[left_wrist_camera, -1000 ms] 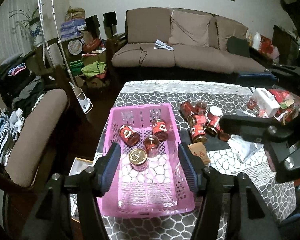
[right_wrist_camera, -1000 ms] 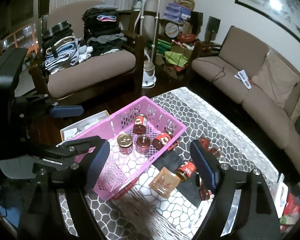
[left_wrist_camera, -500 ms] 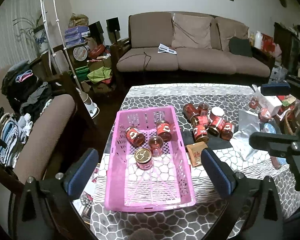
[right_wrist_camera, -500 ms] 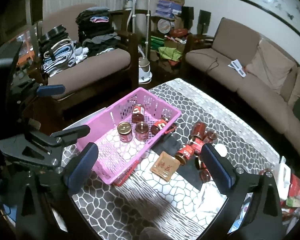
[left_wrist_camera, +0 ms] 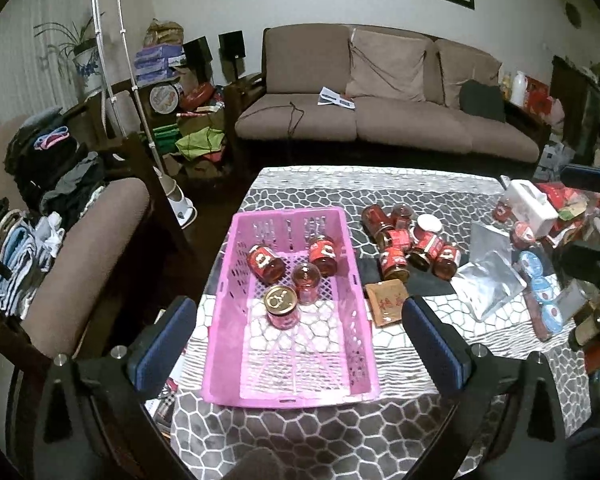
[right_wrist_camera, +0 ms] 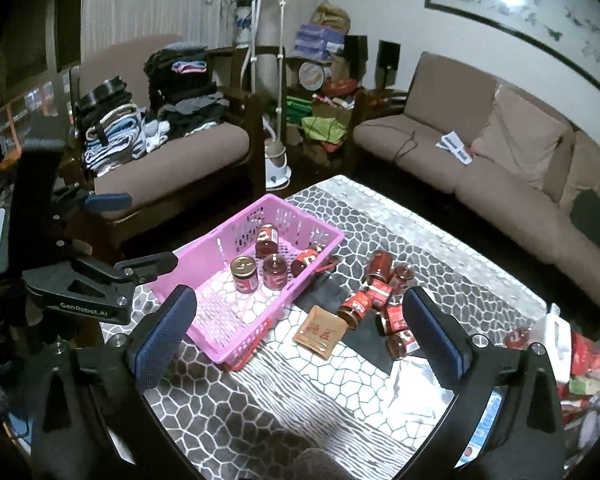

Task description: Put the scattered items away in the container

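A pink basket [left_wrist_camera: 236,320] sits on the patterned table, left of centre, holding several red jars; one with a gold lid [left_wrist_camera: 281,306] stands upright nearest me. To its right several more red jars [left_wrist_camera: 412,244] lie scattered, with a brown packet [left_wrist_camera: 388,302] and a silver pouch [left_wrist_camera: 488,276] beside them. My left gripper [left_wrist_camera: 300,340] hovers above the basket's near end, open wide and empty. My right gripper [right_wrist_camera: 298,332] is open above the table between the basket [right_wrist_camera: 312,220] and the scattered jars [right_wrist_camera: 380,300], with the brown packet [right_wrist_camera: 319,332] below it.
The basket's left side lies along the table's left edge, with an armchair [left_wrist_camera: 80,264] stacked with clothes beyond it. A white box [left_wrist_camera: 532,208], red packets and blue-lidded tubs [left_wrist_camera: 540,292] crowd the table's right edge. A brown sofa [left_wrist_camera: 380,120] stands behind the table.
Both grippers went from partly closed to wide open and drew back from the basket. The gold-lid jar stays standing in the basket. The right gripper shifted toward the scattered jars.
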Demonstrator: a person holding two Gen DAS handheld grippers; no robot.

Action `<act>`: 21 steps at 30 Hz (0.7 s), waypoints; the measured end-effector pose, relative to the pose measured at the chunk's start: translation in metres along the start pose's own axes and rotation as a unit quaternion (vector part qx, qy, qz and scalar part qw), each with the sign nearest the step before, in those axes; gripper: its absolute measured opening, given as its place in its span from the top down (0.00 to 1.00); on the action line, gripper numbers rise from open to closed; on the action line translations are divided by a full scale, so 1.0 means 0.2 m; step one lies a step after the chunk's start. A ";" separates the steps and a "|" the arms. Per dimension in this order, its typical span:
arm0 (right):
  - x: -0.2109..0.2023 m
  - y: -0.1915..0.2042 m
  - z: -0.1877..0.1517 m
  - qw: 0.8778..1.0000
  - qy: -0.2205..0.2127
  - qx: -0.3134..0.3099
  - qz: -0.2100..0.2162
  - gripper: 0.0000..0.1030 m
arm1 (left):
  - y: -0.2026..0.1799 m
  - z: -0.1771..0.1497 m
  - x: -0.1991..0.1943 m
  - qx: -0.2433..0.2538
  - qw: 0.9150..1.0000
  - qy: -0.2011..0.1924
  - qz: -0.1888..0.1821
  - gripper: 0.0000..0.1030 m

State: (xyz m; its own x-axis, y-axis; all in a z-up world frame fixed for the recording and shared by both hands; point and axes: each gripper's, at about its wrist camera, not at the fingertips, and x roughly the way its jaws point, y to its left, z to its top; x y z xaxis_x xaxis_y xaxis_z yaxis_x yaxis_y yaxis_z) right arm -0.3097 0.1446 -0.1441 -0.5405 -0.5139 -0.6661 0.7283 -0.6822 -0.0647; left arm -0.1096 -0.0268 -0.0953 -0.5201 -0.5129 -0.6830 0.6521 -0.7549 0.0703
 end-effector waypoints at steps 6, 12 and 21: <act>-0.08 -0.01 -0.05 1.000 -0.013 0.008 -0.010 0.00 | -0.02 -0.02 -0.03 -0.002 1.000 -0.007 -0.003 0.00; -0.16 -0.01 -0.11 0.999 -0.024 0.012 -0.017 0.00 | -0.03 -0.03 -0.08 0.001 1.000 -0.021 0.010 0.00; -0.24 0.02 -0.19 0.998 -0.039 0.023 -0.043 0.00 | -0.07 -0.07 -0.18 0.000 0.999 -0.043 0.013 0.00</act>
State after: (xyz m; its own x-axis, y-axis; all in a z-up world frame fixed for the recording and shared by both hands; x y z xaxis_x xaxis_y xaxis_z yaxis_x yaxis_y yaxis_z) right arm -0.2646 0.1862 -0.1396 -0.6327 -0.4909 -0.5989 0.6590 -0.7475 -0.0835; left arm -0.0912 0.0078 -0.0814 -0.5478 -0.5658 -0.6163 0.6660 -0.7408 0.0881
